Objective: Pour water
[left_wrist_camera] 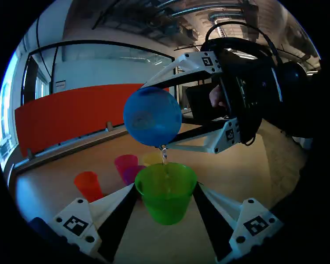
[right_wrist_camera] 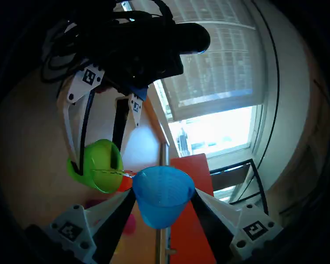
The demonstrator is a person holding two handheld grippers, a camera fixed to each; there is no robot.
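In the left gripper view, the left gripper (left_wrist_camera: 166, 189) has its fingers (left_wrist_camera: 97, 210) parted about as wide as a cup and pressed against both sides of a translucent green plastic cup (left_wrist_camera: 166, 198). We see the cup upright between the fingertips, its mouth open upward. Just above it, the right gripper (left_wrist_camera: 156, 119) reaches in from the upper right, its two white fingers (left_wrist_camera: 182, 66) clamped on a translucent blue plastic cup (left_wrist_camera: 149, 110) that is tipped over, base toward us. A thin stream of water (left_wrist_camera: 164, 155) falls from the blue cup's lower rim into the green one.

Beyond the left fingertips, on the pale wooden worktop (left_wrist_camera: 235, 176), stand an orange plastic cup (left_wrist_camera: 89, 185) to the left, then a pink cup (left_wrist_camera: 125, 163), a purple cup (left_wrist_camera: 132, 174) and a yellow cup (left_wrist_camera: 152, 157), partly hidden behind the green one.

In the right gripper view, the right gripper (right_wrist_camera: 163, 193) grips the blue cup (right_wrist_camera: 163, 202) between both fingertips. Ahead and to the left of them, the left gripper (right_wrist_camera: 98, 163) holds the green cup (right_wrist_camera: 99, 169), and the water (right_wrist_camera: 108, 172) crosses between the two rims.
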